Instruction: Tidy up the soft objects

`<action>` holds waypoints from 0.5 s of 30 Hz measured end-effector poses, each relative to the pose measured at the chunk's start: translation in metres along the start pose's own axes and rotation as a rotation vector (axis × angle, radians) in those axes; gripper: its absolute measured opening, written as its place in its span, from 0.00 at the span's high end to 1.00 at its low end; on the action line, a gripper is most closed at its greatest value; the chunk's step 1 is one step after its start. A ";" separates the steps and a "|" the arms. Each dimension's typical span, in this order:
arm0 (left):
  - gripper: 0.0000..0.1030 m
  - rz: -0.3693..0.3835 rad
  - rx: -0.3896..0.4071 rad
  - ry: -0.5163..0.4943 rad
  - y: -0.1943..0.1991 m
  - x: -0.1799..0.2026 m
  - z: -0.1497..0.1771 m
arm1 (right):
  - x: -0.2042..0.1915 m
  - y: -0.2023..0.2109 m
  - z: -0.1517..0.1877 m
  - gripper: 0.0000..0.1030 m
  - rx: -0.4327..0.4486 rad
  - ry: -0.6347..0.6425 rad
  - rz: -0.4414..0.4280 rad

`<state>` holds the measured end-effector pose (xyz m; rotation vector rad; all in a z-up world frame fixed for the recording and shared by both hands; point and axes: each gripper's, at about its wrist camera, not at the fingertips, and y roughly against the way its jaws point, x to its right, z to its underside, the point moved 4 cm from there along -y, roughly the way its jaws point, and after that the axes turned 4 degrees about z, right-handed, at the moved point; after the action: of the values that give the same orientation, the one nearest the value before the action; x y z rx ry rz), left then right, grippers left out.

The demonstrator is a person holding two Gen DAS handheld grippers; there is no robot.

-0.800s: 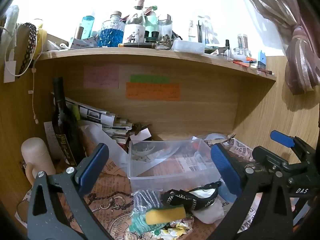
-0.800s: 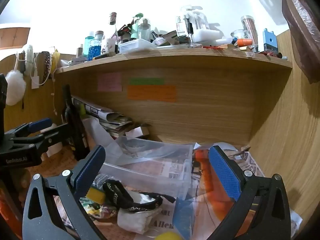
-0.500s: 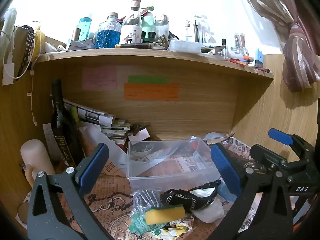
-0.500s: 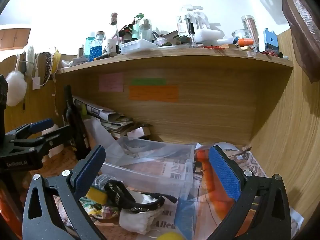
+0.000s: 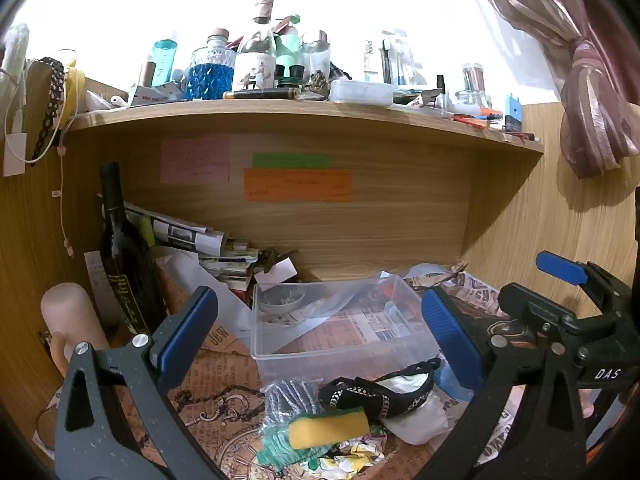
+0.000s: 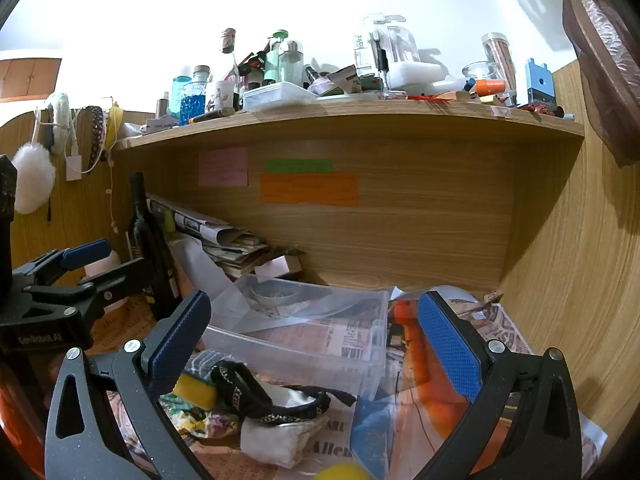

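Soft objects (image 5: 344,416) heap before clear plastic bin (image 5: 320,356) holding film and a small bowl; left gripper (image 5: 316,324) and right gripper (image 6: 312,332) spread wide, empty

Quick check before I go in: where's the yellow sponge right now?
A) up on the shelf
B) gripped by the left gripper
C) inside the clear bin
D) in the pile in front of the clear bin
D: the yellow sponge lies in the soft pile, in front of the clear bin, with both grippers open and empty.

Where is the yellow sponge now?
In the left wrist view, the yellow sponge lies low centre in the soft pile, before the clear box, beside the black strap.
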<state>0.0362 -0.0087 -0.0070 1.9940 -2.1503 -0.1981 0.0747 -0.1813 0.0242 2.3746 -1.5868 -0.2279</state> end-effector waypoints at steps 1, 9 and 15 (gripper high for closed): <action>0.00 -0.002 0.000 0.001 0.000 0.000 0.000 | 0.000 0.000 0.000 0.00 0.001 0.000 0.001; 0.00 -0.002 0.003 -0.002 0.000 0.001 0.001 | 0.000 0.000 -0.001 0.00 0.002 0.001 0.000; 0.00 0.003 0.002 -0.009 0.000 0.004 0.001 | 0.000 0.001 -0.002 0.00 0.001 0.004 0.000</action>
<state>0.0358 -0.0122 -0.0074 1.9953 -2.1595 -0.2045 0.0742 -0.1820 0.0264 2.3740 -1.5862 -0.2227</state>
